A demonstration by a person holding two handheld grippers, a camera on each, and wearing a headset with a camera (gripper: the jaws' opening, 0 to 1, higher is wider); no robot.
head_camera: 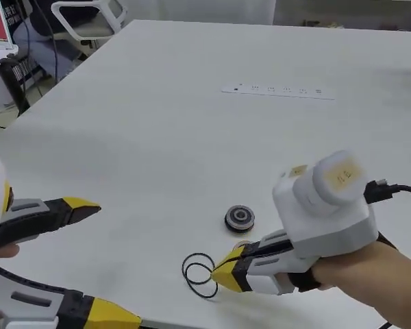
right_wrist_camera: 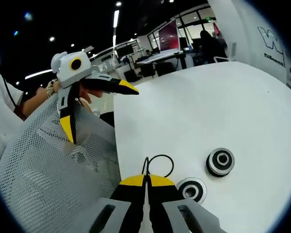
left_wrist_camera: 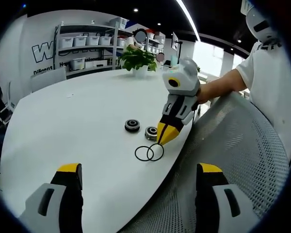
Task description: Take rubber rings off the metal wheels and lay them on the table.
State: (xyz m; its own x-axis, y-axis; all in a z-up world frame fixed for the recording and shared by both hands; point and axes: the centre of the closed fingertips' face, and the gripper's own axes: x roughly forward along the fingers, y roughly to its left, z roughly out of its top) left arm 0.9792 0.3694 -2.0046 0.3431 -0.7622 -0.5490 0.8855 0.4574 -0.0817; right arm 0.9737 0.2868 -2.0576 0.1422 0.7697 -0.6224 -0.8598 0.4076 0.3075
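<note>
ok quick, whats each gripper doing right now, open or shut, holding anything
left gripper: open, jaws wide apart, holding nothing.
right gripper: shut, tips pinching a rubber ring at the table surface.

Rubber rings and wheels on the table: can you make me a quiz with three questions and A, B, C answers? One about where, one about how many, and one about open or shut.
1. Where are the thin black rubber rings?
A) lying on the white table
B) around the wheels
C) on a chair

2. How many round metal wheels are there?
A) one
B) two
C) four

3. How is the yellow-tipped left gripper?
A) open
B) shut
C) holding a wheel

Answers:
1 A, they lie flat on the table at the right gripper tip.
2 B, two wheels sit side by side in both gripper views.
3 A, its jaws stand far apart with nothing between them.
</note>
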